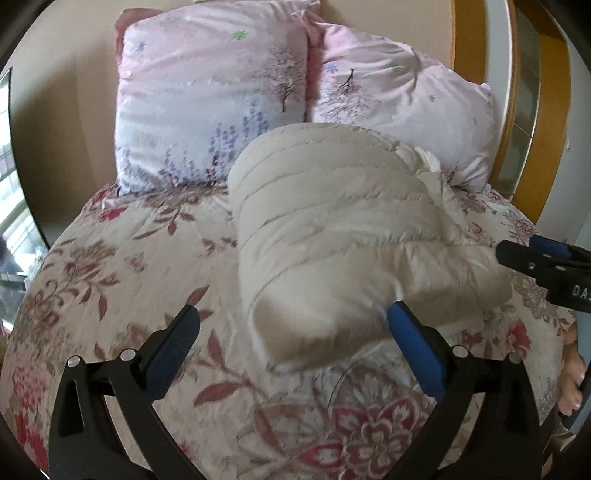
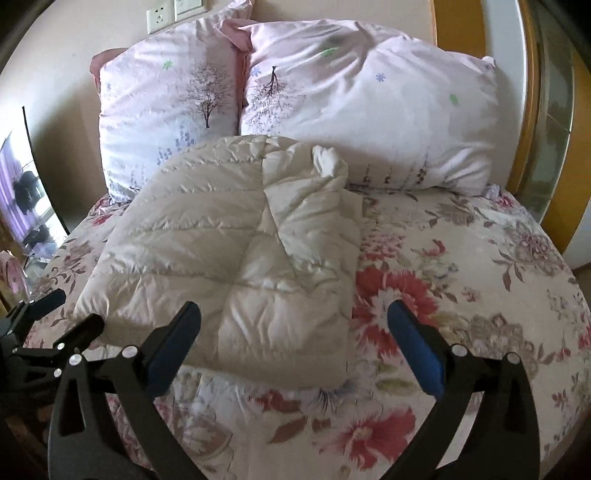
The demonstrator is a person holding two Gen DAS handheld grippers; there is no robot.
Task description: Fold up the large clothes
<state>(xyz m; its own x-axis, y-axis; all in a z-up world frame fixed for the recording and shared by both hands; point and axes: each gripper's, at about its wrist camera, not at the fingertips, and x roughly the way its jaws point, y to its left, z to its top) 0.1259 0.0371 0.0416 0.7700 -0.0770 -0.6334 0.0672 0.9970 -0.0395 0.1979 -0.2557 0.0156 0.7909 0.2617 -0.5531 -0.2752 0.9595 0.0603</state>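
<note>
A cream quilted down jacket (image 1: 332,240) lies folded into a thick bundle on the floral bedspread (image 1: 129,277), just in front of the pillows. My left gripper (image 1: 295,317) is open at the bundle's near corner, and its blue pads press on nothing. In the right wrist view the jacket (image 2: 229,240) shows a sleeve folded over its top. My right gripper (image 2: 293,314) is open above the near edge, gripping nothing. The right gripper (image 1: 524,251) also shows at the jacket's right side, and the left gripper (image 2: 74,310) shows at its left side.
Two pink printed pillows (image 1: 207,99) (image 1: 402,118) lean against the wall behind the jacket. A wooden bed frame (image 1: 506,110) curves along the right. A wall socket (image 2: 160,14) sits above the pillows. A mirror-like panel (image 2: 29,192) stands at the left. A hand's fingers (image 1: 572,373) show at the right edge.
</note>
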